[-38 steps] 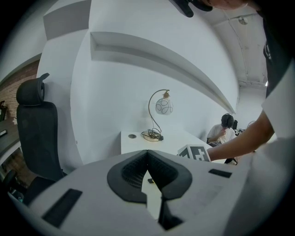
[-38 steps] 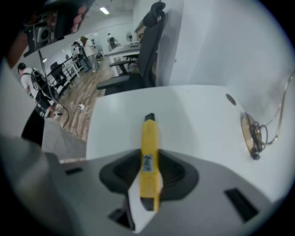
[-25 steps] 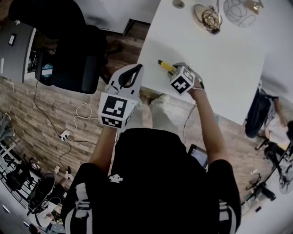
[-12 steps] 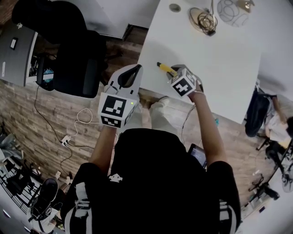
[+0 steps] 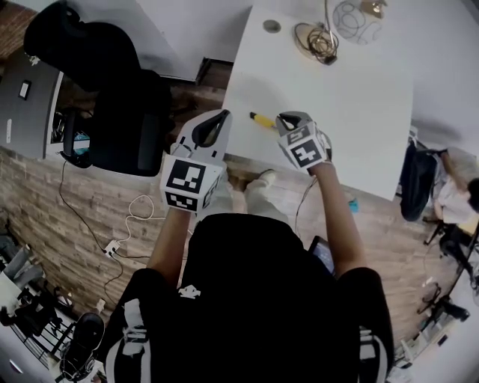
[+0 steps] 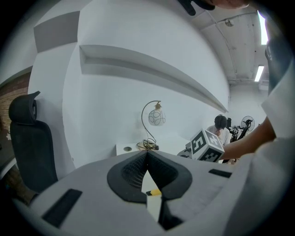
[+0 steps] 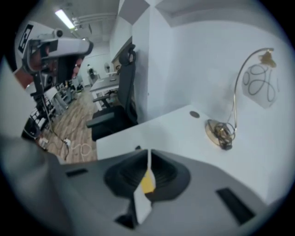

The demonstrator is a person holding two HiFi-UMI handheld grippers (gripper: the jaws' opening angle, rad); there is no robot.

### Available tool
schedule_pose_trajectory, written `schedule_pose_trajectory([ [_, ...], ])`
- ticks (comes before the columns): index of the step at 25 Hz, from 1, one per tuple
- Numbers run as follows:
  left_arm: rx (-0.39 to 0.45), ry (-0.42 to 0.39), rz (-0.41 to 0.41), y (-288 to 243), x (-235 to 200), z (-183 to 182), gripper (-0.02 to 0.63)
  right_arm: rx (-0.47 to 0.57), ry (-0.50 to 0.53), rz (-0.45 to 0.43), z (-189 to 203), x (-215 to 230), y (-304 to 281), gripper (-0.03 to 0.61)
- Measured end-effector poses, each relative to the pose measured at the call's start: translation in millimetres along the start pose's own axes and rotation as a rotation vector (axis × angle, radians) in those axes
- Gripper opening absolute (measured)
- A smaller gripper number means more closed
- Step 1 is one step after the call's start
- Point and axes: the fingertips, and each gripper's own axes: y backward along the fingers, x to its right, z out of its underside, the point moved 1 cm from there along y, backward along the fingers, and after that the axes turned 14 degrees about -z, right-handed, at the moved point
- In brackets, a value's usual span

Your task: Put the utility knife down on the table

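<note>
The yellow utility knife [image 5: 261, 120] lies flat on the white table [image 5: 337, 105] near its front left edge. My right gripper [image 5: 284, 119] hovers just right of the knife and above it. Its jaws are closing and stand almost together with nothing between them. In the right gripper view [image 7: 148, 154] a bit of the yellow knife [image 7: 147, 180] shows through the slit below the tips. My left gripper [image 5: 218, 118] is shut and empty, off the table's left edge. Through its own slit [image 6: 147, 154] the knife [image 6: 154, 191] shows too.
A desk lamp with a coiled cable at its base [image 5: 314, 41] and a glass globe [image 5: 352, 15] stands at the table's far side. A black office chair [image 5: 112, 82] stands left of the table. A white cable and power strip [image 5: 112, 243] lie on the wooden floor.
My right gripper has lifted off the knife and drawn its jaws together. The knife stays on the table. My left gripper has risen a little.
</note>
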Motion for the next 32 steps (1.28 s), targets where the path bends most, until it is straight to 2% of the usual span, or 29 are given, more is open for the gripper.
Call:
schedule_pose_trajectory([
  [17,0.127,-0.075,0.042,1,7,-61,0.02,0.445,-0.078,0.157,-98,4,121,0.034],
  [24,0.193,-0.101,0.047,3,11,-91,0.018,0.573,-0.04,0.207,-129,-2,171,0.034],
  [32,0.28,-0.134,0.019,7,8,-128,0.018,0.68,0.057,0.262,-166,-17,223,0.034],
])
